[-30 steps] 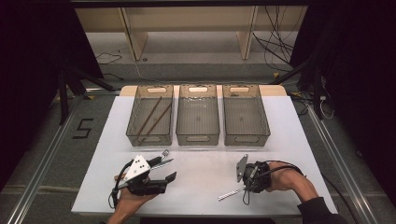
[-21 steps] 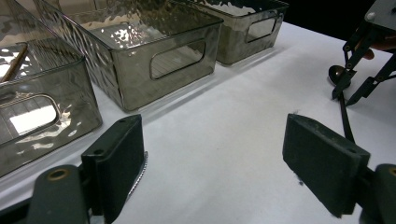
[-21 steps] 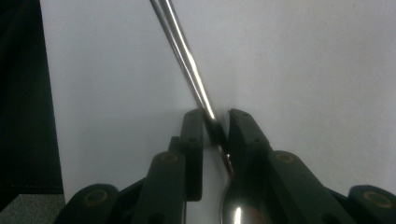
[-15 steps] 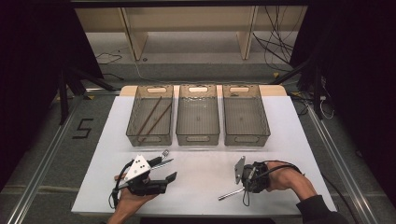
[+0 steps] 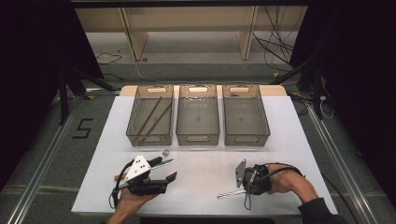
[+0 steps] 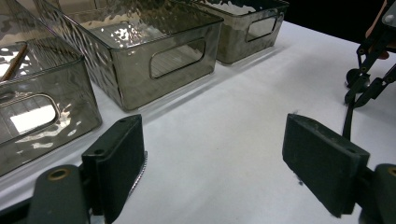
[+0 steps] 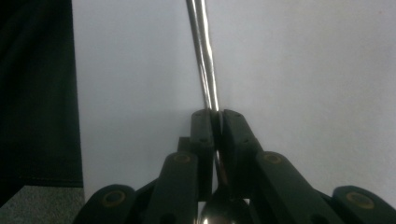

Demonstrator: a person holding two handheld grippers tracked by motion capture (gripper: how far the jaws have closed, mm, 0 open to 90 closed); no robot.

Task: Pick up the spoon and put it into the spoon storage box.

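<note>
My right gripper (image 5: 243, 189) rests low on the white table (image 5: 280, 140) at the front right. Its jaws have just been closing and now pinch the thin metal handle of a spoon (image 7: 203, 56). In the right gripper view the right gripper (image 7: 218, 114) has the spoon's bowl just behind its pads. The spoon (image 5: 229, 193) points left along the table. My left gripper (image 5: 169, 170) lies at the front left, open, with nothing between its pads (image 6: 116, 158). A silver fork (image 5: 163, 154) lies just beyond its far jaw.
Three clear smoky bins stand in a row at the back of the table. The left bin (image 5: 135, 114) holds two brown chopsticks (image 5: 152, 116); the middle bin (image 5: 197, 137) and right bin (image 5: 246, 137) look empty. The table's front edge runs close behind both hands.
Both hands have stayed where they were. The spoon has shifted slightly at the right gripper's tips as the jaws drew in on its handle.
</note>
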